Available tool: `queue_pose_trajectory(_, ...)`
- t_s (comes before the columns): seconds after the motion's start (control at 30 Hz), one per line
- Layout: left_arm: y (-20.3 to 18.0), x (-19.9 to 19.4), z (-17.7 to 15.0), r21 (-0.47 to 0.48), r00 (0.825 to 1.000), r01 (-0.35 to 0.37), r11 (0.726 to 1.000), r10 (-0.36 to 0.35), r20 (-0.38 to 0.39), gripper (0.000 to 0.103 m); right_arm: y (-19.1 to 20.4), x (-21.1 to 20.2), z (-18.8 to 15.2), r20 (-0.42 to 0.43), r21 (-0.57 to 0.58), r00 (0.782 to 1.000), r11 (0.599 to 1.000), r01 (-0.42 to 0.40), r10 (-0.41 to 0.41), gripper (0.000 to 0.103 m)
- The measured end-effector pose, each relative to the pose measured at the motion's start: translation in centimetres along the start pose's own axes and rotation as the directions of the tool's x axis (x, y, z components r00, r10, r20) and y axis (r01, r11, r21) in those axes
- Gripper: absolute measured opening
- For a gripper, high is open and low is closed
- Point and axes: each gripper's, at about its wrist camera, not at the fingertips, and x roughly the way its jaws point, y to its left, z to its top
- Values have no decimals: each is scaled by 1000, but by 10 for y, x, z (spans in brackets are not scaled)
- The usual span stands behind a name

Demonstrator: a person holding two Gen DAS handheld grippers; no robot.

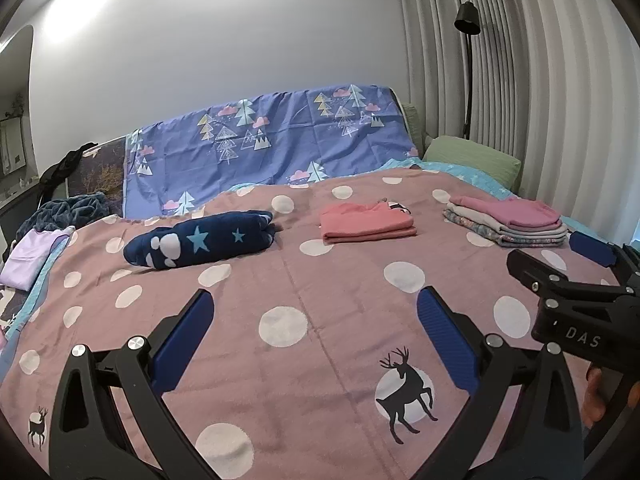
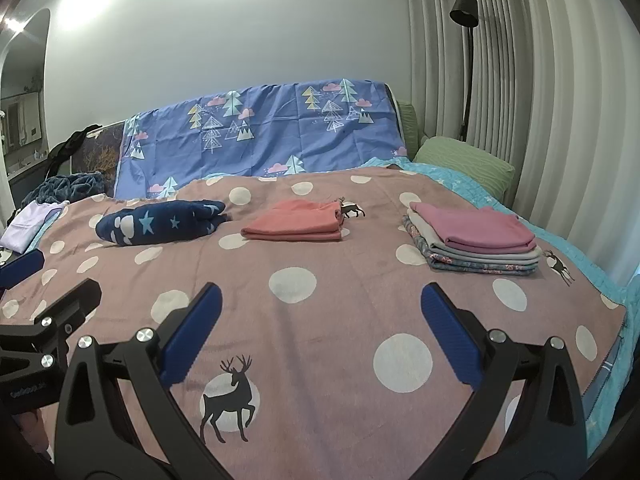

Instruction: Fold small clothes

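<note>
A folded salmon-pink garment (image 1: 366,224) (image 2: 296,224) lies mid-bed on the dotted pink blanket (image 1: 288,360) (image 2: 340,320). To its right stands a stack of folded clothes (image 1: 508,222) (image 2: 476,242) with a pink piece on top. To its left lies a rolled navy garment with stars (image 1: 200,242) (image 2: 160,224). My left gripper (image 1: 316,320) hovers open over the near blanket, holding nothing. My right gripper (image 2: 322,314) is open too, empty, beside the left one; it shows at the left wrist view's right edge (image 1: 560,256).
A lilac garment (image 1: 30,258) (image 2: 28,224) and a dark blue crumpled blanket (image 1: 60,212) lie at the bed's far left. A blue tree-print sheet (image 1: 264,140) (image 2: 256,128) covers the headboard, a green pillow (image 1: 472,158) sits at back right, with curtains and a black lamp (image 1: 468,20) behind.
</note>
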Motion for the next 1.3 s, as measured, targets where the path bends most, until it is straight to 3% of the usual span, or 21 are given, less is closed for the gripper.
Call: queue_pose_trajectory(1.3,5,9,-4,-6,1000,2,1000,-2,-12,102,0,13,4,-12,2,1000,1000,4,-4,101)
